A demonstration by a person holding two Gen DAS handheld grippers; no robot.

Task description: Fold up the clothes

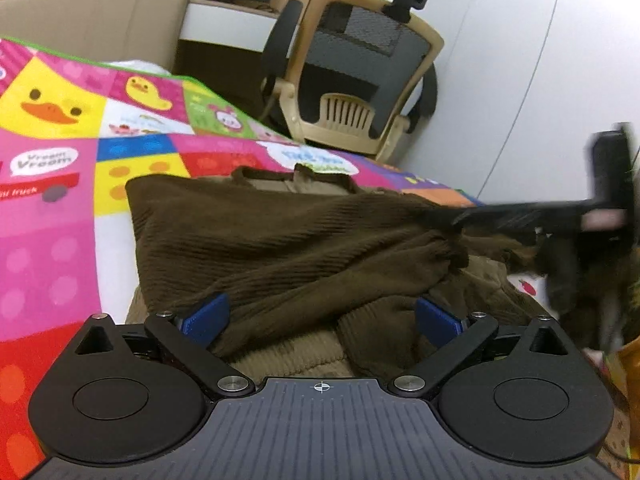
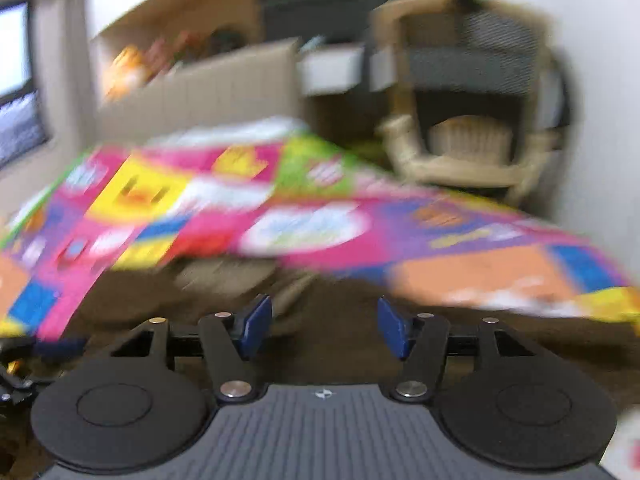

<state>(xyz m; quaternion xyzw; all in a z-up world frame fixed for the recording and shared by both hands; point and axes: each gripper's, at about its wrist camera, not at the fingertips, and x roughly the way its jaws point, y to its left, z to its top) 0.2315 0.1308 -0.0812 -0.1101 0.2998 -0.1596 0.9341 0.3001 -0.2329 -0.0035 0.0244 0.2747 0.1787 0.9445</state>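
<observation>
My left gripper [image 1: 320,318] sits low over a dark brown ribbed knit sweater [image 1: 280,236] that lies spread on a bright patchwork play mat with cartoon ducks and pink, yellow and blue squares [image 1: 60,152]. The 2 blue-padded fingers [image 1: 206,318] stand wide apart, released, with a fold of the brown knit bunched up between them and lapping over their tips. Under that fold a lighter tan corduroy-like fabric [image 1: 288,356] shows just in front of the gripper body. The sweater's neckline lies at the far end, toward a beige office chair with a black mesh back [image 1: 352,76] standing beyond the mat's edge.

My right gripper [image 1: 480,218] reaches in from the right side of the left wrist view, heavily blurred, its tip at the sweater's far right edge where the knit bunches; I cannot tell from there whether it pinches the cloth.

In the right wrist view everything is smeared. My right fingers [image 2: 256,326] are parted, released, with brown fabric [image 2: 340,320] below and between them, and the colourful mat beyond.
</observation>
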